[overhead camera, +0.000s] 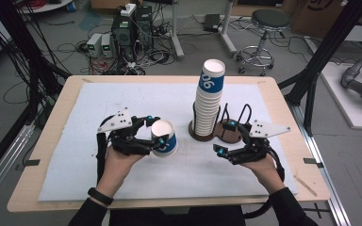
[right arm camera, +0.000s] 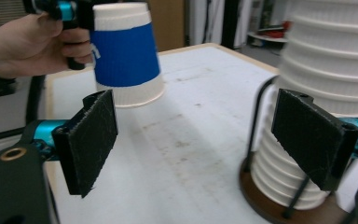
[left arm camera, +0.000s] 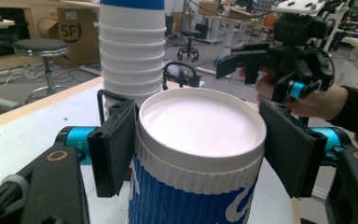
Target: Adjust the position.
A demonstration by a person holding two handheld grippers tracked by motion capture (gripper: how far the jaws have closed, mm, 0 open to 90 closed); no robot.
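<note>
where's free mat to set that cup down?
The white mat is bare left of and behind the left gripper holding the cup, and along the near edge. Crowded by the cup stack, holder and right gripper.

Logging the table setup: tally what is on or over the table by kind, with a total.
Loose paper cups, upside down in the left gripper: 1
Stacks of nested cups, too tight to count singly: 1
Brown round holders with wire loops: 2
Handheld grippers: 2, counting the right gripper
White mats: 1
Total: 7
</note>
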